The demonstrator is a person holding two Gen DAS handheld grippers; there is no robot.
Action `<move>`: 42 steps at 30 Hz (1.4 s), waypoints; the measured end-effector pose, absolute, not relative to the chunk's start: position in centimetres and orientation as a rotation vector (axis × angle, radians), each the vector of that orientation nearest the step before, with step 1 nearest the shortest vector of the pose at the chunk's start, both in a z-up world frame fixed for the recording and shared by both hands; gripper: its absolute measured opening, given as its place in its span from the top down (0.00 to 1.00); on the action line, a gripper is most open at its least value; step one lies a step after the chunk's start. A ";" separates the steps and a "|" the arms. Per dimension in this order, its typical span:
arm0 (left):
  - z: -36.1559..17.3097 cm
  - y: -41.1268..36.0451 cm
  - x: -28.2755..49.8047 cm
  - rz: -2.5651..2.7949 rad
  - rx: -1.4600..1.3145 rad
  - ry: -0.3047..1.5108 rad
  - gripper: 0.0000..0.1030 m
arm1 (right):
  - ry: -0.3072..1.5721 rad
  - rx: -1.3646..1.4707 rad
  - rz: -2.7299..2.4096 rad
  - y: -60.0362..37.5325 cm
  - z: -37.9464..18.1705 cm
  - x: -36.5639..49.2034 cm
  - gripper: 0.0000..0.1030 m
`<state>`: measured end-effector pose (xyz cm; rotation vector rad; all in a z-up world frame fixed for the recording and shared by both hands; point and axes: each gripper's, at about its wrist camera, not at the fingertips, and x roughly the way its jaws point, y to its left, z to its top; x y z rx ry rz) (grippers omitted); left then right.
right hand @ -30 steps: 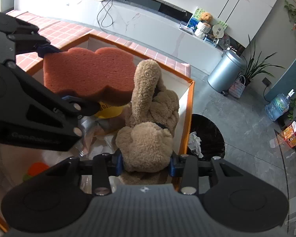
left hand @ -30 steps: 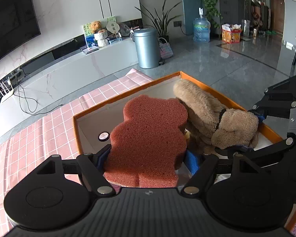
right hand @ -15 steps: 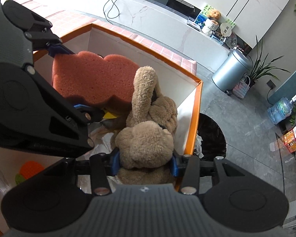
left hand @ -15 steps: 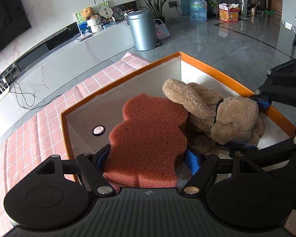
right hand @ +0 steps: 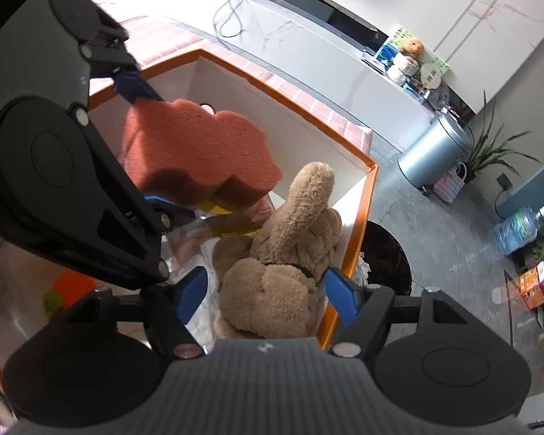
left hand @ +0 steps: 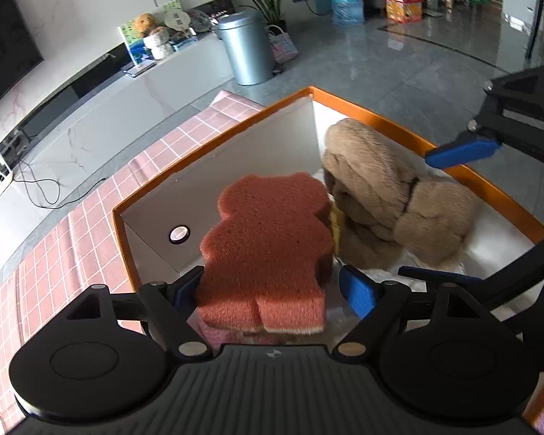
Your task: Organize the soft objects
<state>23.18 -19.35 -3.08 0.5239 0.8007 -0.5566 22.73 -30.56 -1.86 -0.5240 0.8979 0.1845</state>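
A red-brown bear-shaped sponge (left hand: 268,239) (right hand: 196,148) lies flat between the jaws of my left gripper (left hand: 272,290) (right hand: 152,148), over the white, orange-rimmed box (left hand: 214,152) (right hand: 290,98). Those jaws are opening; the right pad stands clear of the sponge, while the left pad is at its edge. A tan plush toy (left hand: 391,195) (right hand: 283,264) rests inside the box against its far right wall. My right gripper (right hand: 265,297) (left hand: 449,214) straddles the toy's head with its jaws opening and a gap on each side.
The box sits on a pink checked cloth (left hand: 72,246). Under the sponge lie a yellow item (right hand: 217,210) and clear wrapping. An orange and green object (right hand: 69,290) is at the box's near left. A black wastebasket (right hand: 384,257) stands beside the box, a grey bin (left hand: 248,50) farther off.
Both grippers' jaws have spread wider. The right pads have come off the plush toy, which now sits in the box. The left gripper's right pad has left the sponge.
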 end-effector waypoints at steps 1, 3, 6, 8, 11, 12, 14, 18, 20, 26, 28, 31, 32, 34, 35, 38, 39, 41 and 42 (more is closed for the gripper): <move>-2.9 -19.3 23.1 -0.563 0.531 0.805 0.05 | 0.898 -0.530 0.195 -30.5 -1.6 22.6 0.25; -2.5 -19.2 22.8 -0.576 0.541 0.807 0.04 | 0.888 -0.540 0.202 -30.3 -1.1 22.1 0.18; -1.8 -18.8 22.3 -0.585 0.541 0.797 0.04 | 0.877 -0.542 0.210 -30.2 -0.3 21.6 0.17; -1.3 -18.4 22.0 -0.598 0.528 0.794 0.04 | 0.870 -0.533 0.208 -30.3 0.3 21.3 0.17; -0.5 -17.4 21.5 -0.627 0.482 0.786 0.04 | 0.857 -0.518 0.197 -30.4 1.2 20.6 0.14; -0.2 -17.1 21.4 -0.633 0.464 0.784 0.04 | 0.852 -0.510 0.192 -30.4 1.4 20.4 0.13; 0.4 -16.4 21.0 -0.641 0.428 0.774 0.04 | 0.840 -0.488 0.188 -30.4 2.0 19.7 0.13; 1.9 -15.2 20.0 -0.645 0.360 0.724 0.04 | 0.796 -0.417 0.165 -30.4 3.5 18.4 0.09; 2.6 -14.4 19.4 -0.641 0.318 0.679 0.04 | 0.749 -0.373 0.128 -30.5 4.4 17.5 0.09; 4.9 -11.5 17.3 -0.610 0.170 0.545 0.04 | 0.565 -0.227 0.037 -29.5 6.4 13.6 0.09; 5.5 -10.7 16.3 -0.577 0.150 0.486 0.04 | 0.504 -0.188 0.001 -28.9 6.4 12.6 0.09; 6.0 -9.6 14.6 -0.492 0.136 0.390 0.04 | 0.428 -0.105 -0.050 -27.8 6.5 11.2 0.09; 6.1 -9.4 13.9 -0.456 0.133 0.347 0.04 | 0.407 -0.072 -0.066 -27.5 6.5 10.8 0.09; 6.1 -8.8 12.7 -0.398 0.112 0.282 0.04 | 0.370 -0.012 -0.092 -26.7 6.5 9.6 0.09; 6.0 -8.5 12.3 -0.378 0.103 0.265 0.04 | 0.349 0.011 -0.100 -26.3 6.4 9.1 0.09; 5.5 -7.5 11.6 -0.345 0.072 0.241 0.04 | 0.310 0.075 -0.119 -25.2 5.4 7.7 0.09; 5.3 -7.2 11.5 -0.322 0.053 0.239 0.04 | 0.311 0.092 -0.117 -24.8 5.0 7.4 0.09; 4.7 -6.6 10.9 -0.271 0.021 0.231 0.04 | 0.316 0.105 -0.123 -24.1 4.4 6.9 0.09; 4.5 -6.3 10.6 -0.255 0.019 0.229 0.04 | 0.318 0.098 -0.122 -23.5 4.2 6.5 0.09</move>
